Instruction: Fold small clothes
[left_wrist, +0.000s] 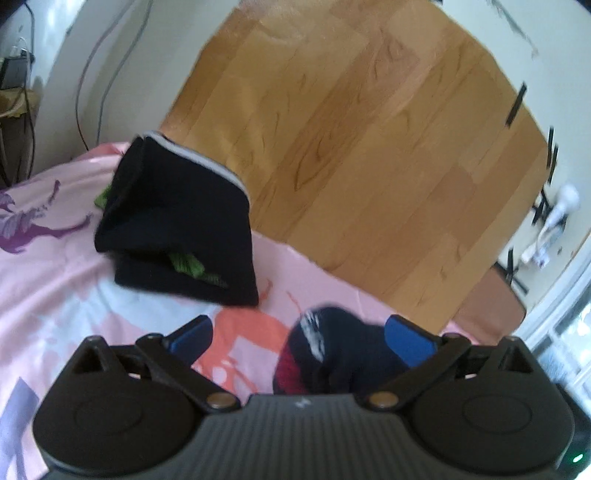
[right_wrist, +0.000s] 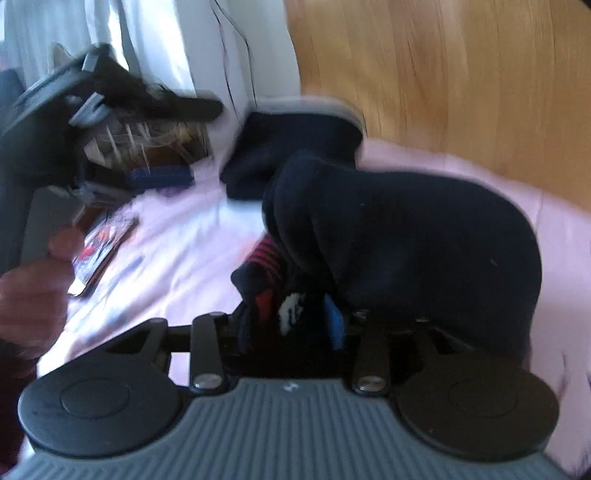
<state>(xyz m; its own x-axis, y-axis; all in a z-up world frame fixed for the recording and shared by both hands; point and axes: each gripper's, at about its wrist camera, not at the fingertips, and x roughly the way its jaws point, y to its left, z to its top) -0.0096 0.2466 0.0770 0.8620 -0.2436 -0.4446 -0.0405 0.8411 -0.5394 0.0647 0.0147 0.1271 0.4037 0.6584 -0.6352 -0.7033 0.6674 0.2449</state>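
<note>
A dark navy sock with red stripes and white marks (left_wrist: 328, 354) lies on the pink printed sheet (left_wrist: 55, 266). My left gripper (left_wrist: 299, 336) is open, its blue pads wide apart, the sock against the right pad. In the right wrist view my right gripper (right_wrist: 295, 321) is shut on the same sock (right_wrist: 406, 243), which bulges up over the fingers and hides them. A folded black pile with a grey edge and green inside (left_wrist: 177, 221) sits further back; it also shows in the right wrist view (right_wrist: 295, 147).
The bed edge drops to a wooden floor (left_wrist: 369, 129) to the right. Cables hang on the wall (left_wrist: 92, 74) at the back left. A hand holds the other gripper (right_wrist: 55, 129) at left, above books (right_wrist: 99, 251) on the sheet.
</note>
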